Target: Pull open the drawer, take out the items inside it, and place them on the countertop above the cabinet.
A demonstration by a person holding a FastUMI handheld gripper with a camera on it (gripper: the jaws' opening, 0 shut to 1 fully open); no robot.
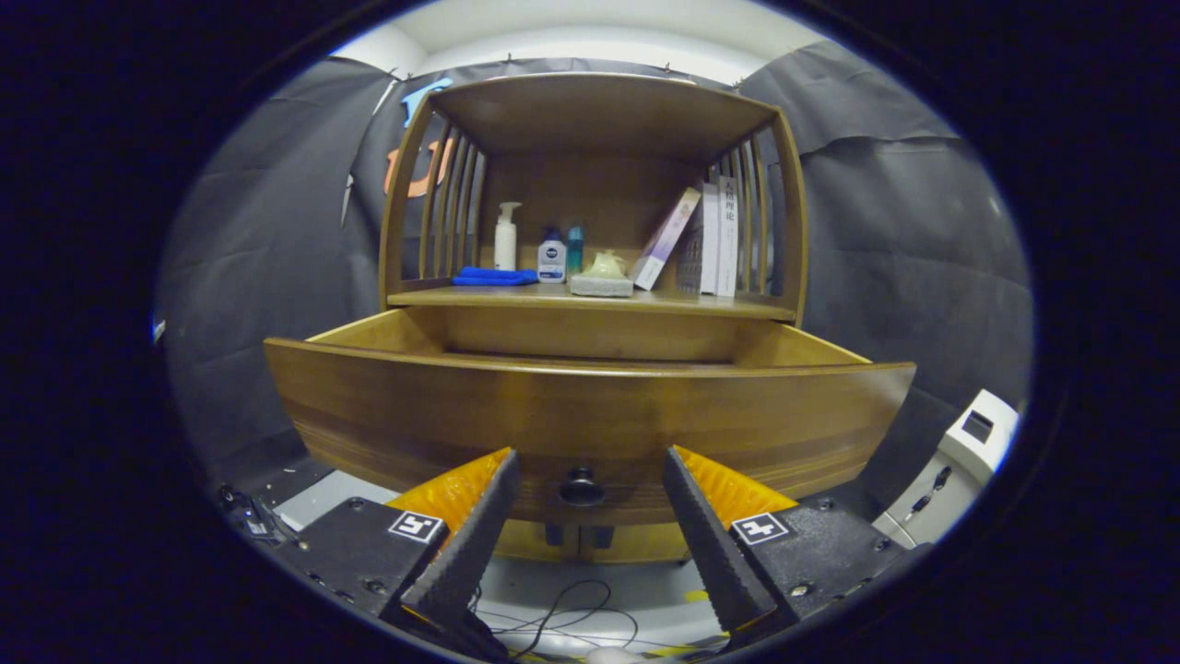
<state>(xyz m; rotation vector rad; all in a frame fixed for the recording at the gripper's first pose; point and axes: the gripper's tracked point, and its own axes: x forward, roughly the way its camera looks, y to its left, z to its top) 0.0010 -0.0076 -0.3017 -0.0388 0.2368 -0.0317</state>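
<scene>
The wooden cabinet's drawer (590, 415) stands pulled out toward me, its curved front panel wide across the view. Its dark round knob (582, 487) sits between my two fingers, just ahead of them and untouched. My gripper (590, 466) is open, with nothing held. The drawer's inside is hidden behind the front panel, so I cannot see what it holds. Above it is the countertop (516, 297), a shelf under a wooden canopy.
On the countertop stand a white pump bottle (505, 237), a small white bottle (551, 257), a teal bottle (575, 249), a blue cloth (495, 276), a greenish item on a sponge (603, 275) and several books (705, 238). A white device (959, 466) stands right; cables (562, 618) lie below.
</scene>
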